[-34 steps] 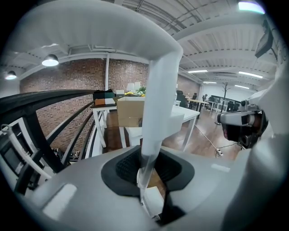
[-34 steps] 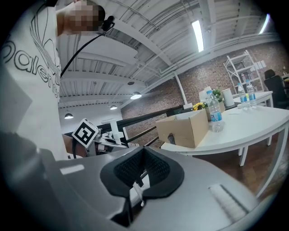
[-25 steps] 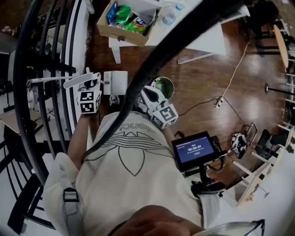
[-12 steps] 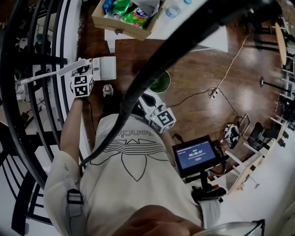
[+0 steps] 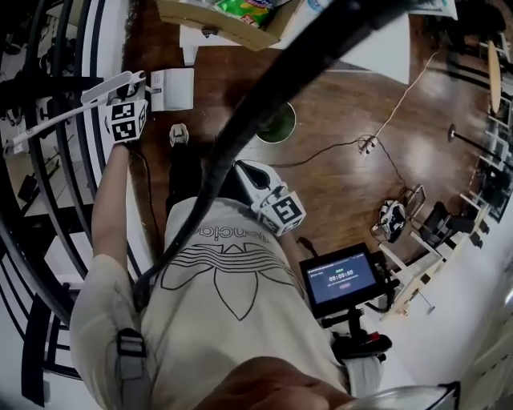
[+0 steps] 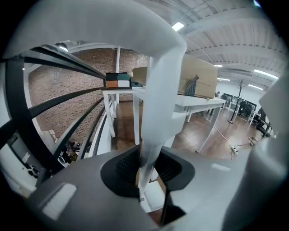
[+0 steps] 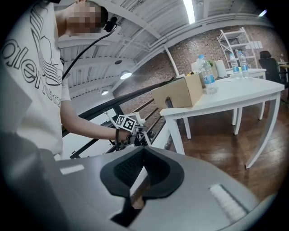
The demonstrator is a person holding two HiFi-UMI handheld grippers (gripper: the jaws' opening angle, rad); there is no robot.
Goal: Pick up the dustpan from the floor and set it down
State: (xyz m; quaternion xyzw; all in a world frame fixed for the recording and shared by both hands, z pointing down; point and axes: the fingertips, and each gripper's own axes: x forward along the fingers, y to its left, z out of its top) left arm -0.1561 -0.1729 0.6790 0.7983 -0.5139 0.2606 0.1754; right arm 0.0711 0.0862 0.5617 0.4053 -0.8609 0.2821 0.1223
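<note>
The white dustpan's pan [image 5: 172,88] hangs low beside the black railing, and I cannot tell whether it touches the wooden floor. Its long white handle [image 5: 112,86] slants off to the left. My left gripper [image 5: 132,98] is shut on that handle. In the left gripper view the handle [image 6: 158,94] rises straight up out of the left gripper [image 6: 144,176]. My right gripper [image 5: 242,166] is in front of the person's chest, well apart from the dustpan. In its own view the right gripper [image 7: 143,173] is shut with nothing between the pads.
A green bin [image 5: 276,124] stands on the floor between the two grippers. At the back a white table [image 5: 377,56] carries a cardboard box [image 5: 216,16]. The railing [image 5: 72,168] runs down the left side. A cable [image 5: 385,144] crosses the floor at right.
My left gripper has carried the dustpan leftward and farther off, nearer the railing. The right gripper has shifted a little. Both grips are unchanged.
</note>
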